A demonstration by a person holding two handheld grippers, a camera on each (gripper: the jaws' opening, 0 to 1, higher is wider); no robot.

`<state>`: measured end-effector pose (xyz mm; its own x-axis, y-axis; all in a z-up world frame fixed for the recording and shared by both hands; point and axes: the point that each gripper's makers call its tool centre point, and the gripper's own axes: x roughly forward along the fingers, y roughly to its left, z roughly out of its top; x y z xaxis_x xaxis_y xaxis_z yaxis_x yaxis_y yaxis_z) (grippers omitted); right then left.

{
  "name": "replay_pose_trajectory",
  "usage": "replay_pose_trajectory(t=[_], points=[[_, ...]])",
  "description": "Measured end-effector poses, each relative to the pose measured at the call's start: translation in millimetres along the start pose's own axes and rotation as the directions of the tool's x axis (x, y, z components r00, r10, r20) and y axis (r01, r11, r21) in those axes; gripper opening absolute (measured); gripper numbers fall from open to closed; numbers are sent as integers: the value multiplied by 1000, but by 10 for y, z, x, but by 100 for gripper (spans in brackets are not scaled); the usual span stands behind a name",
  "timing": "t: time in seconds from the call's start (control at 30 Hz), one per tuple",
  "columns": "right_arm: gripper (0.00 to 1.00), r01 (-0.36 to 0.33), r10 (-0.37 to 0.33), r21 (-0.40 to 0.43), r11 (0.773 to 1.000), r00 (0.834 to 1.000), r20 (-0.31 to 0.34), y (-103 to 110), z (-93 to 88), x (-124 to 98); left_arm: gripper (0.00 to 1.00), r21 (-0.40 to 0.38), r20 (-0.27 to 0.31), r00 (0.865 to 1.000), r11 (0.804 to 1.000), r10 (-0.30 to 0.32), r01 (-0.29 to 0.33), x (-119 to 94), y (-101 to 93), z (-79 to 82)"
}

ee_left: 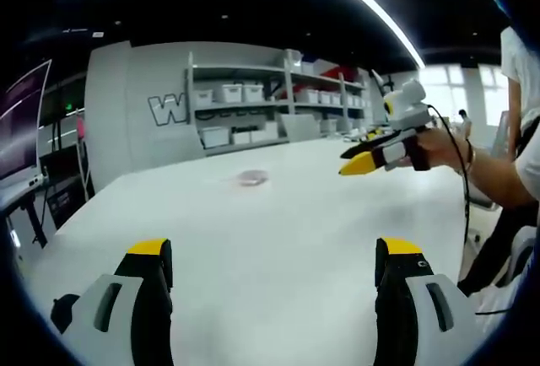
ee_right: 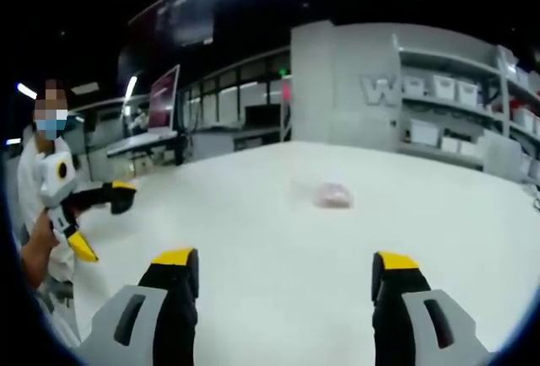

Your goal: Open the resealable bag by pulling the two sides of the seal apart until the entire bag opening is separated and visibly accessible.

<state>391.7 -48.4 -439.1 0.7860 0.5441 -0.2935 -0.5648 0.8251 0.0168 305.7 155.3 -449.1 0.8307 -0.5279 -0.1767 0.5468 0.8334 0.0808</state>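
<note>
We hold both grippers wide above the table (ee_left: 278,239).
The bag (ee_left: 251,178) lies mid-table, far from every edge.

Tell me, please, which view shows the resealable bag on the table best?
The right gripper view: the bag looks larger and pinker there, though blurred. The left gripper view shows it as a smaller, fainter patch farther off.

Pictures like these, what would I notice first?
The yellow-tipped left gripper and right gripper, both wide open over a big white table. Far out on the table lies a small pinkish bag, alone and untouched. Behind stand shelves with white bins.
</note>
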Motion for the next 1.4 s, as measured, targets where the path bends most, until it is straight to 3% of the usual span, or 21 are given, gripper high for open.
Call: replay_pose_trajectory(t=[1.4], points=[[84,13,-13,-8,1000,1000,-25,-49,-11,152,100,-9,4,1000,1000,-2,2,-31,-54,14]])
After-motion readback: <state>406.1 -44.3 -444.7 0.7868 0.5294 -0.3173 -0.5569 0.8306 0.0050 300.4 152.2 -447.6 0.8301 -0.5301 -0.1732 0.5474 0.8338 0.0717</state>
